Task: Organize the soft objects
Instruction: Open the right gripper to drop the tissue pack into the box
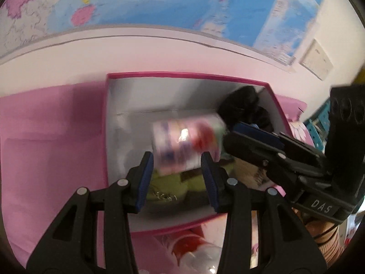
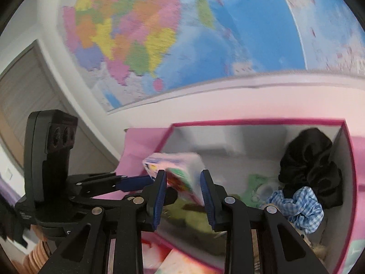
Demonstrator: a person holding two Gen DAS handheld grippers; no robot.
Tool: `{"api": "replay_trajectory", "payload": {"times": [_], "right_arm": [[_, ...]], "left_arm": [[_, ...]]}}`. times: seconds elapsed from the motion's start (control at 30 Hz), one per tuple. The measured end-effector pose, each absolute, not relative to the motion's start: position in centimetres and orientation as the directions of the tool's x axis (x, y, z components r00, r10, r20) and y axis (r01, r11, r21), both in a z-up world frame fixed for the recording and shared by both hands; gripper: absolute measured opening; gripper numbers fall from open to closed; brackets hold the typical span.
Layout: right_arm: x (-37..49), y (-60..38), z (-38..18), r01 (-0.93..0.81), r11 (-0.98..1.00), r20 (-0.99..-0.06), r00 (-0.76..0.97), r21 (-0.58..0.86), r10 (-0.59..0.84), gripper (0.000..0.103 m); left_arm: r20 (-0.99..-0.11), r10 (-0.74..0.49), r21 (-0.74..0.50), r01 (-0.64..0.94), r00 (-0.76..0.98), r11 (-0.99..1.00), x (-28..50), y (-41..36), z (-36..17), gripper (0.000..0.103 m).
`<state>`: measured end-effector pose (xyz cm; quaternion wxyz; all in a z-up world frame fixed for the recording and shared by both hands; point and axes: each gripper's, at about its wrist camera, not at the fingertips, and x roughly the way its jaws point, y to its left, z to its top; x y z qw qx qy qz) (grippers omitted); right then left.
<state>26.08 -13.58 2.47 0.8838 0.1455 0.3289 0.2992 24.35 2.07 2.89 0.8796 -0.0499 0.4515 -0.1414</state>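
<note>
In the left wrist view, a blurred tissue pack (image 1: 186, 145) sat at the centre of the frame over the open pink-rimmed box (image 1: 182, 75). The left gripper (image 1: 176, 180) showed in the lower middle, its blue-padded fingers (image 1: 143, 180) set fairly wide, with the pack just beyond their tips; whether they touched it could not be told. The right gripper (image 1: 230, 134) reached in from the right side of that frame, its tip at the pack's right end.

In the right wrist view, the same tissue pack (image 2: 180, 173) lay tilted between the right gripper (image 2: 182, 191) fingers (image 2: 206, 196) at the centre, which appeared closed against its sides. The left gripper (image 2: 146, 179) came in from the left, its blue tip meeting the pack's left end. Inside the box (image 2: 251, 122), a black scrunchie (image 2: 312, 164) rested at the right wall with a blue gingham scrunchie (image 2: 298, 207) just below it. A wall map (image 2: 182, 34) filled the upper part.
</note>
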Motion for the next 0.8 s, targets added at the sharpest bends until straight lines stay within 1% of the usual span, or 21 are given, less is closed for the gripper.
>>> {"api": "replay_trajectory", "payload": {"times": [0.07, 0.23, 0.33, 0.4, 0.6, 0.7, 0.8], "right_arm": [[26.2, -13.8, 2.0, -0.400, 0.802, -0.512, 0.621, 0.445, 0.594, 0.037], [24.2, -15.3, 1.5, -0.394, 0.812, -0.504, 0.641, 0.431, 0.579, 0.038], [22.6, -16.1, 1.7, -0.419, 0.799, -0.488, 0.636, 0.432, 0.598, 0.039], [21.0, -16.6, 2.0, -0.439, 0.788, -0.479, 0.629, 0.431, 0.612, 0.046], [16.5, -18.5, 2.2, -0.503, 0.733, -0.447, 0.583, 0.457, 0.679, 0.051], [14.2, -19.2, 1.5, -0.519, 0.719, -0.457, 0.555, 0.463, 0.695, 0.053], [12.0, -19.9, -0.1, -0.522, 0.693, -0.478, 0.501, 0.497, 0.721, 0.053]], "left_arm": [[-0.775, -0.298, -0.230, 0.190, 0.558, 0.954, 24.1, 2.6, 2.9, 0.045], [-0.739, -0.270, -0.185, 0.199, 0.618, 0.962, 21.3, 3.5, 3.7, 0.045], [-0.705, -0.272, -0.171, 0.215, 0.655, 0.962, 19.1, 4.0, 4.4, 0.045], [-0.677, -0.290, -0.174, 0.237, 0.677, 0.956, 17.1, 4.5, 4.8, 0.045], [-0.621, -0.338, -0.195, 0.279, 0.707, 0.940, 11.5, 5.8, 5.4, 0.046], [-0.624, -0.373, -0.223, 0.301, 0.686, 0.927, 9.3, 5.9, 4.4, 0.046], [-0.655, -0.386, -0.218, 0.327, 0.650, 0.920, 7.4, 5.1, 2.7, 0.046]]}}
